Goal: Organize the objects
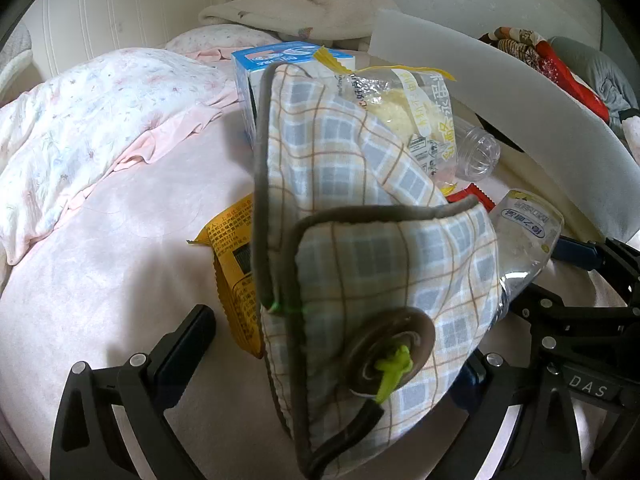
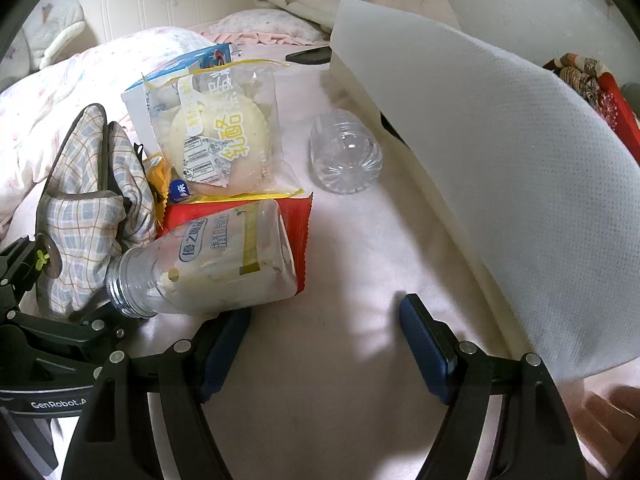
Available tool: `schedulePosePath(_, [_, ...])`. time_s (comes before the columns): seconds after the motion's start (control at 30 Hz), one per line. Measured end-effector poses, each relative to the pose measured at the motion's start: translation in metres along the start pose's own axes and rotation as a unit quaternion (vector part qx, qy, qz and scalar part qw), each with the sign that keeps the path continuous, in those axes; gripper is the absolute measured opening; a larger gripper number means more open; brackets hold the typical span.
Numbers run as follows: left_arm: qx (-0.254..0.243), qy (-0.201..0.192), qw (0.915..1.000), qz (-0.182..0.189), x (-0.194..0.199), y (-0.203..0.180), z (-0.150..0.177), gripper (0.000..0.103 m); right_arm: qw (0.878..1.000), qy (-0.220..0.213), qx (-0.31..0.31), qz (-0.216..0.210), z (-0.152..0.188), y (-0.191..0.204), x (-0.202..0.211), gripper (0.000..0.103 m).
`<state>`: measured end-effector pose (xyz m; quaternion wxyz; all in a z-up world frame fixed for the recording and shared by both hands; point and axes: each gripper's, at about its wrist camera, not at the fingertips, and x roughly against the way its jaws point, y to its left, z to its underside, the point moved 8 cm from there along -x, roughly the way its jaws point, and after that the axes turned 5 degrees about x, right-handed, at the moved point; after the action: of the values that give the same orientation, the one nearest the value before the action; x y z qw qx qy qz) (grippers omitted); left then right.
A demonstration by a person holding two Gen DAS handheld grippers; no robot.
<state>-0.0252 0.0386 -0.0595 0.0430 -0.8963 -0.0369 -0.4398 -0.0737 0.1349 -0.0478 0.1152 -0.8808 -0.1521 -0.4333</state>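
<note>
- left claw (image 1: 340, 344) looks clamped on the plaid pouch (image 1: 360, 208), holding it up over the bed (image 1: 120, 240); only one finger shows clear of the cloth though, so I'm judging that from how the pouch hangs
- right claw (image 2: 324, 344) is wide open with nothing in it, sitting just beside the milky bottle (image 2: 208, 260)
- rest of the clutter is piled on the bed: bun packet (image 2: 220, 136), blue carton (image 1: 256, 68), yellow wrapper (image 1: 236, 280), red wrapper (image 2: 296, 216), clear empty bottle (image 2: 344, 152)
- risks imo: pouch is floppy and could slide out; milky bottle has no cap, so tipping it might leak residue onto the sheet; it's round, so a sloppy pinch could roll it away
- writing: "DAS" and "GenRobot" on the claw bodies; Chinese print on packet, bottle and wrappers, too small for me to read properly
</note>
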Motion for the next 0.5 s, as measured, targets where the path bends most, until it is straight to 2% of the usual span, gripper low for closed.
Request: schedulePosePath(0.5, [0.003, -0.001, 1.0, 0.007, 0.0005, -0.0002, 0.0004, 0.102, 1.0, 0.004, 0.001, 0.002, -0.005, 0.005, -0.0038, 0.078])
